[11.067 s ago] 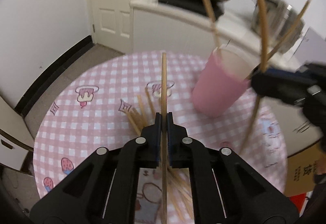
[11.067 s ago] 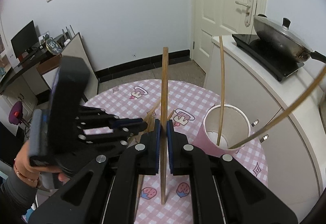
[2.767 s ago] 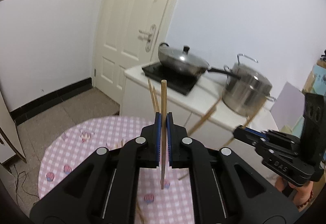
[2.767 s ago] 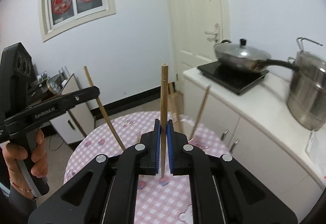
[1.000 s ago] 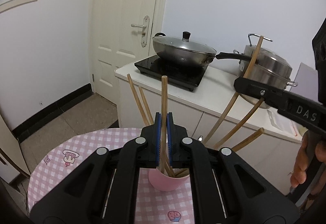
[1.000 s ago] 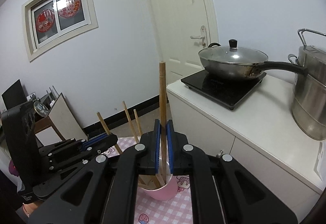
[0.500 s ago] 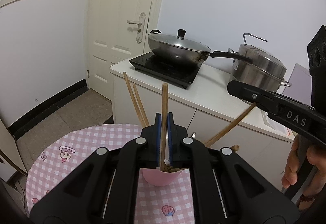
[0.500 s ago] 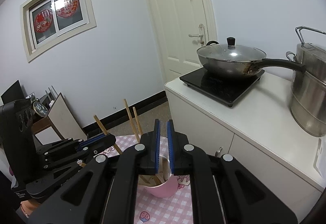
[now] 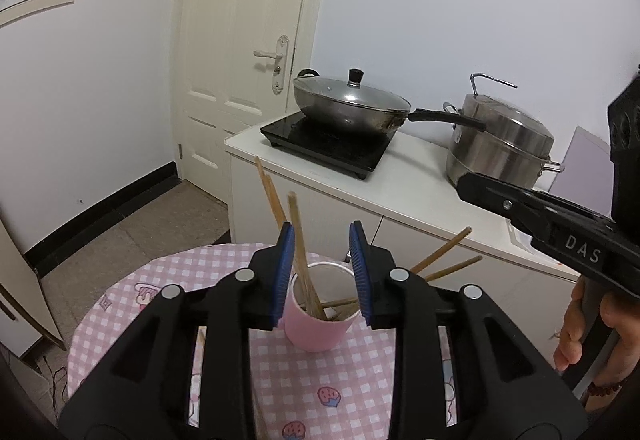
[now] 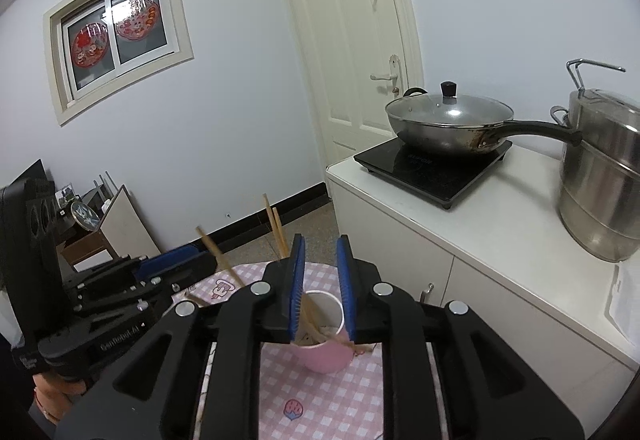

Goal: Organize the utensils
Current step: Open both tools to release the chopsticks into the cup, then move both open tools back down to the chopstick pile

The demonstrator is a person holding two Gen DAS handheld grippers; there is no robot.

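Observation:
A pink cup (image 9: 316, 332) stands on the round table with the pink checked cloth (image 9: 352, 392) and holds several wooden chopsticks (image 9: 298, 240) that lean out to both sides. My left gripper (image 9: 321, 236) is open and empty above the cup. My right gripper (image 10: 320, 246) is open and empty above the same cup (image 10: 326, 354), whose chopsticks (image 10: 276, 226) lean left. The right gripper's body shows at the right of the left wrist view (image 9: 560, 224); the left gripper's body shows at the left of the right wrist view (image 10: 108, 292).
A white counter (image 9: 400, 187) behind the table carries an induction hob with a lidded wok (image 9: 352, 107) and a steel steamer pot (image 9: 500, 143). A white door (image 9: 240, 51) is at the back. More chopsticks (image 9: 200, 336) lie on the cloth under my left gripper.
Both grippers have opened and let go of their chopsticks, which now stand in the cup. Half a second ago the left was still shut on its chopstick above the cup.

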